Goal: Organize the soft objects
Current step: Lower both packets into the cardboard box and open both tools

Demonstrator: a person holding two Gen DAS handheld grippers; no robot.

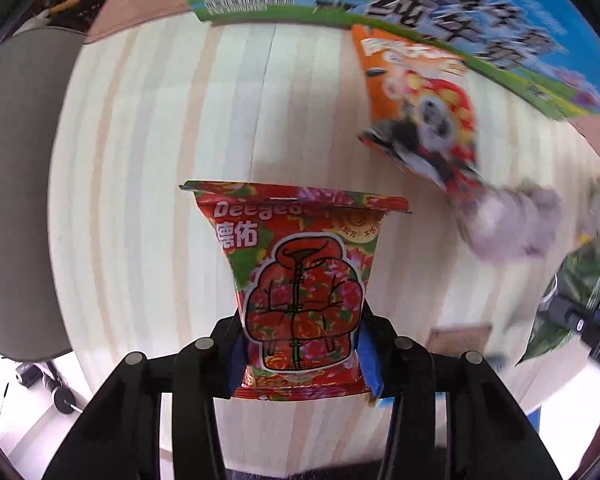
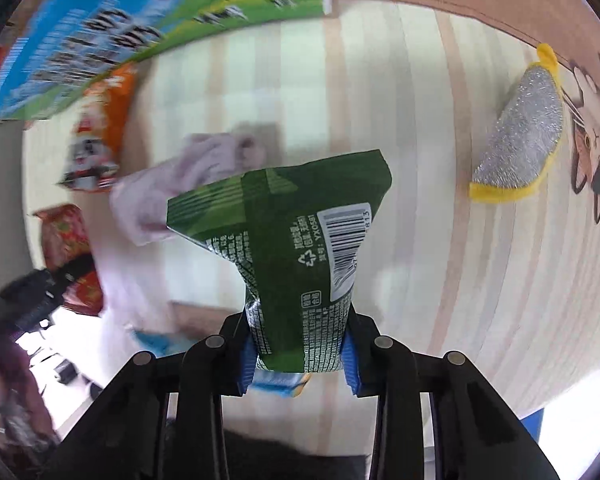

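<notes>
The left gripper (image 1: pixel 300 344) is squeezing a red flowery snack bag (image 1: pixel 300 280) above the pale wooden table (image 1: pixel 160 160). The right gripper (image 2: pixel 298 354) is pinching a green packet (image 2: pixel 296 248) (barcode side showing), with a silver-and-yellow sponge (image 2: pixel 520 136) lying well apart.

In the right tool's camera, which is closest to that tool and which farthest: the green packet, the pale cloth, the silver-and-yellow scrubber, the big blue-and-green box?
1. Green packet: clamped in the right tool.
2. Pale cloth: just behind the packet, to the left.
3. Silver-and-yellow scrubber: off to the right, by the table's edge.
4. Blue-and-green box: at the far upper left.
</notes>
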